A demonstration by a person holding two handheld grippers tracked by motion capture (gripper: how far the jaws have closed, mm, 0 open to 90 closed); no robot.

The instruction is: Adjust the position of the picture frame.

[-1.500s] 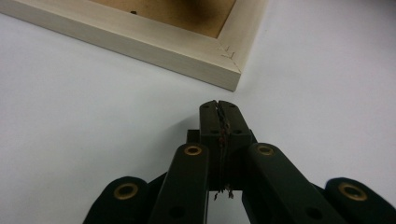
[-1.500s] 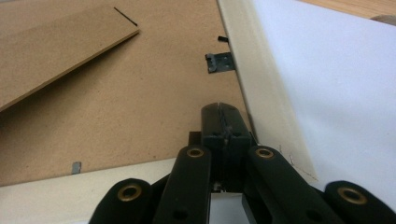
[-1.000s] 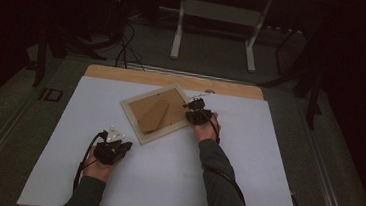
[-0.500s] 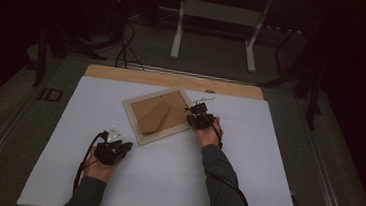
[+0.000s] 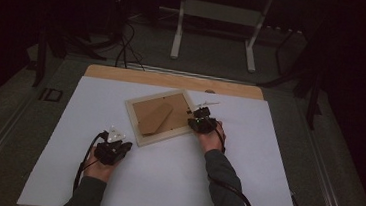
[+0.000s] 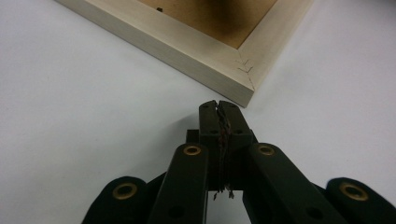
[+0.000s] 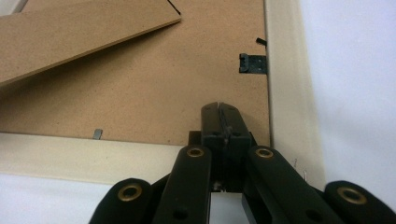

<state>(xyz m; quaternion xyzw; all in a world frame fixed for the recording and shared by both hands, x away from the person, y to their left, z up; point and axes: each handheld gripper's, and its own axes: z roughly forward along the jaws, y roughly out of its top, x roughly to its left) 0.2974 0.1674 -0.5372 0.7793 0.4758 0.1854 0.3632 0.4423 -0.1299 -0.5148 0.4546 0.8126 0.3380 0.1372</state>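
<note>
A pale wooden picture frame (image 5: 136, 125) lies face down and askew on the white table, brown backing board (image 5: 142, 110) up, its stand flap (image 5: 157, 118) folded across it. My right gripper (image 5: 200, 118) is shut with nothing in it, its tips over the frame's right corner. In the right gripper view the closed tips (image 7: 220, 109) hover over the backing board (image 7: 154, 93) near a black hanger clip (image 7: 252, 63) and a small metal tab (image 7: 97, 134). My left gripper (image 5: 123, 147) rests shut just off the frame's near corner (image 6: 245, 79); its tips (image 6: 218, 106) are empty.
The white sheet (image 5: 164, 181) covers the table, with a wooden strip (image 5: 123, 75) along the far edge. A table leg frame (image 5: 218, 16) and cables (image 5: 123, 42) stand on the dark floor beyond. A small white scrap (image 5: 210, 104) lies by the frame's far corner.
The right hand has slid a little nearer and rightward along the frame's right edge. The frame appears slightly turned. The left hand has stayed still.
</note>
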